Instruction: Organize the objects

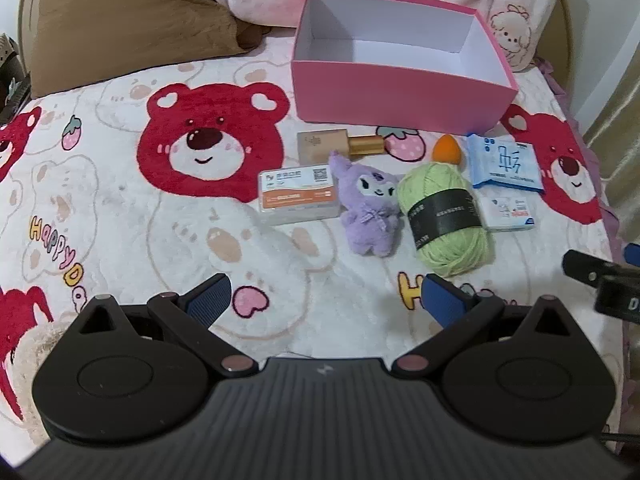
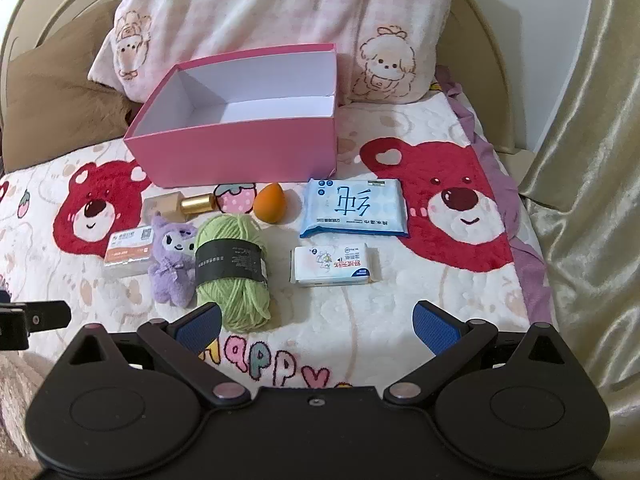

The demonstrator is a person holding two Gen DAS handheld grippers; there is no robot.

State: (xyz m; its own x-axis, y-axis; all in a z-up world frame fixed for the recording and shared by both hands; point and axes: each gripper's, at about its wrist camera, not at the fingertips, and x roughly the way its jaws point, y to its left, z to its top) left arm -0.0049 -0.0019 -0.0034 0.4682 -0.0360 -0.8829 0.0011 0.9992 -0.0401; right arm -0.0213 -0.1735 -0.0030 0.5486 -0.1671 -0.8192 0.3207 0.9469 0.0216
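Note:
An empty pink box (image 1: pixel 400 92) (image 2: pixel 240 152) stands at the back of the bed. In front of it lie a beige bottle with gold cap (image 1: pixel 340 145) (image 2: pixel 180 205), an orange sponge (image 1: pixel 448 152) (image 2: pixel 270 203), a blue wipes pack (image 1: pixel 504 164) (image 2: pixel 354 208), a clear plastic box (image 1: pixel 298 196) (image 2: pixel 128 258), a purple plush (image 1: pixel 370 212) (image 2: pixel 172 264), green yarn (image 1: pixel 444 216) (image 2: pixel 234 268) and a small white pack (image 1: pixel 506 213) (image 2: pixel 334 266). My left gripper (image 1: pixel 326 300) is open and empty, short of the plush. My right gripper (image 2: pixel 318 322) is open and empty, short of the white pack.
A bear-print blanket (image 1: pixel 160 220) (image 2: pixel 440 300) covers the bed. Pillows (image 1: pixel 120 20) (image 2: pixel 260 12) lean behind the box. A curtain (image 2: pixel 592 200) hangs at the right. The right gripper's body shows at the right edge of the left wrist view (image 1: pixel 600 280).

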